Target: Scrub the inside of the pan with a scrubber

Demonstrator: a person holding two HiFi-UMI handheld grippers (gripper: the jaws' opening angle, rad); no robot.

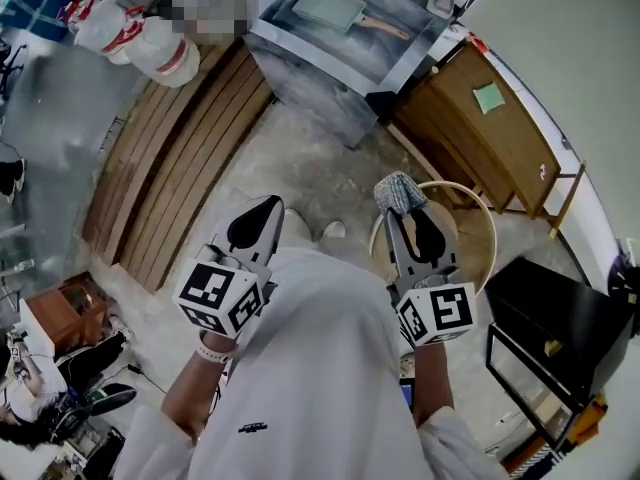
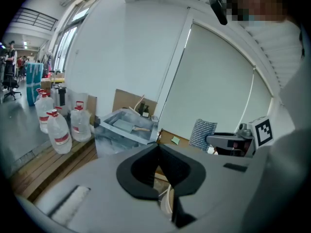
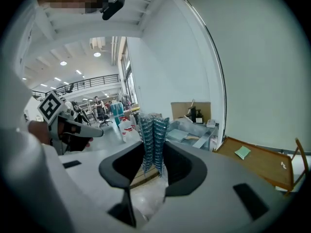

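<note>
A pale rectangular pan [image 1: 330, 6] with a wooden handle lies in a metal sink tub [image 1: 300, 63] on the far side of the floor, well away from both grippers. My right gripper [image 1: 399, 211] is shut on a blue-grey mesh scrubber [image 1: 400, 193], which stands up between the jaws in the right gripper view [image 3: 153, 137]. My left gripper [image 1: 273, 203] is shut with nothing in it, its jaws meeting at the tip [image 2: 157, 147]. From the left gripper view I see the pan [image 2: 124, 125] in the sink and the scrubber [image 2: 202, 134] off to the right.
Several large water bottles [image 1: 150, 43] stand on wooden planks [image 1: 180, 158] at the left. A wooden panel [image 1: 490, 143] with a green pad [image 1: 489, 97] leans at the right. A white hoop [image 1: 478, 213] and a black box [image 1: 560, 318] are near my right side.
</note>
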